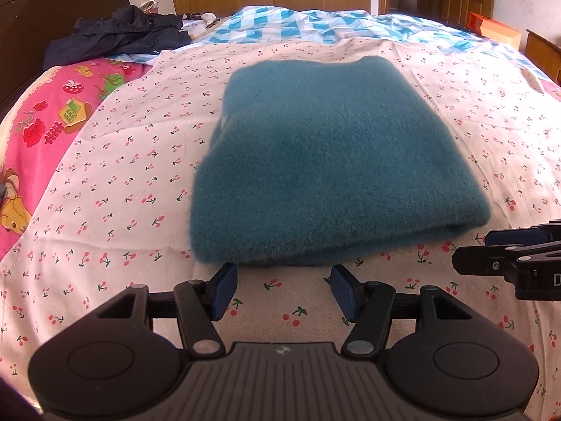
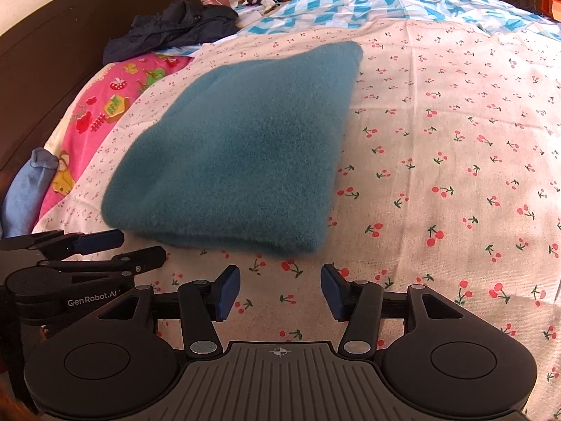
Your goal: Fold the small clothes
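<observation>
Both grippers stand open and empty, their blue pads apart with only the cherry-print sheet [image 1: 438,112] showing between them. Left gripper [image 1: 282,289] tilts down toward the bed, its tips just short of the near edge of the sweater [image 1: 336,161], not touching it. Right gripper [image 2: 280,289] tilts down at much the same slant, its tips aimed at bare sheet just past the sweater's near right corner, also apart from the fabric. The two tools sit side by side: the right one's fingers enter the left view from the right edge, and the left one's fingers enter the right view from the left edge, level with the sweater's near edge.

The teal, fuzzy sweater lies folded into a thick rectangle, flat on the sheet in the middle of the bed. Beyond it lies a blue-checked quilt [image 1: 280,28]; to the left a pink pillow [image 1: 52,115], a dark jacket [image 1: 119,35] and the headboard [image 2: 70,35]. A blue sock [image 2: 29,193] rests by the pillow.
</observation>
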The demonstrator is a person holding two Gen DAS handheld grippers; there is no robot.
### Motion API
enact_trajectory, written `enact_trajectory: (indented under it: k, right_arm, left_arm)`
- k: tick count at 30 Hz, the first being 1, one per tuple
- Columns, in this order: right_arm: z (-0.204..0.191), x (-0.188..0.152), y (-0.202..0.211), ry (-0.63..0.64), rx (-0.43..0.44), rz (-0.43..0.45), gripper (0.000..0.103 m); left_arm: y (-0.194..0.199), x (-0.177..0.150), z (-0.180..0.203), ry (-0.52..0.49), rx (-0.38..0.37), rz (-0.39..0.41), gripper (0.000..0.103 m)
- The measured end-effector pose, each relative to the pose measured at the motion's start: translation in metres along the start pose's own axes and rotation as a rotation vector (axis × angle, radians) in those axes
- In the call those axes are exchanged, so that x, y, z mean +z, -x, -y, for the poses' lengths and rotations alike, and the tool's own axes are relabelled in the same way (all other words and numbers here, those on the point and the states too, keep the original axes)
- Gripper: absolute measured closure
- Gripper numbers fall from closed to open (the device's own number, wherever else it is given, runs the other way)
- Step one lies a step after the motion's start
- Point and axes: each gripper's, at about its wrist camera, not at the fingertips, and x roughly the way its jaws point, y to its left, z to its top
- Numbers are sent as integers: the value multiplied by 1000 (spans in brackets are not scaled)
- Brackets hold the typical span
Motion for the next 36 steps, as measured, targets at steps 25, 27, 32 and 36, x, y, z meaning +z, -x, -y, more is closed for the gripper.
enact_trajectory:
  k: [25,27,32,36]
  right_arm:
    - [-10,1,-16,-16,-37,-41,50]
    - [-10,1,-15,-21,-45,-41,50]
    - [-16,3,-13,-20,-56,-32,50]
    - [-19,4,-12,-14,-60,-22,50]
  left_arm:
    - [-1,-2,-2,26,-16,10,39]
    - [-1,-2,-3,29,-20,14,39]
    - [1,-3,-4,31,-29,29,39]
    - [2,-4,-6,32,-39,33,39]
